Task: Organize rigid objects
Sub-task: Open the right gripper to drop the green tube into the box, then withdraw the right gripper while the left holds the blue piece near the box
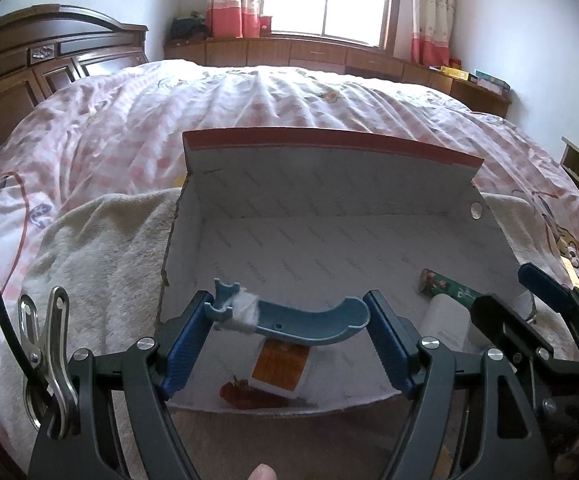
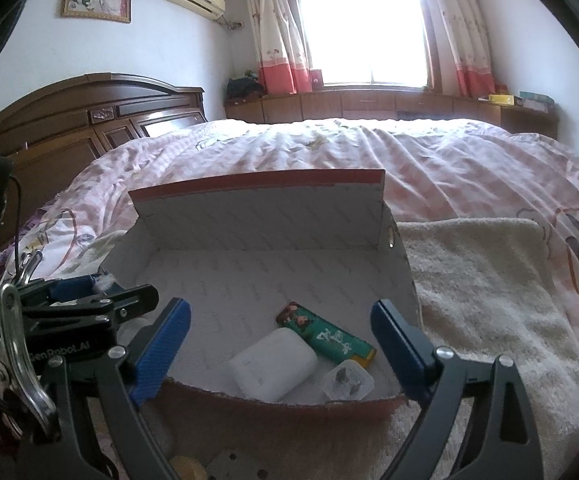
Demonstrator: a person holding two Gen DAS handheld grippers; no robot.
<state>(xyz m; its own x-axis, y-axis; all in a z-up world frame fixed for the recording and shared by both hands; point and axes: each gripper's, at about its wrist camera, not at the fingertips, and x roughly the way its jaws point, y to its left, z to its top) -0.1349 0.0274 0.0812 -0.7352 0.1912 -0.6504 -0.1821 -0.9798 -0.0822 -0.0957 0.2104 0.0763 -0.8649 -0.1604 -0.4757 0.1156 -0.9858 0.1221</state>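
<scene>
Blue plastic curved piece (image 1: 289, 318), white fluff wrapped near one end, spans left gripper (image 1: 289, 336), squeezed between blue pads, above cardboard box (image 1: 329, 200). Under it: orange packet (image 1: 279, 368), brown bit (image 1: 245, 394). Right gripper (image 2: 281, 354) wide apart, nothing in it, over near box wall. Below: white case (image 2: 271, 364), green lighter (image 2: 327, 338), clear plug (image 2: 347, 382). Box sits on fluffy white towel (image 2: 477, 280), pink checked bed (image 1: 249, 104). Wooden headboard, bright window behind.
</scene>
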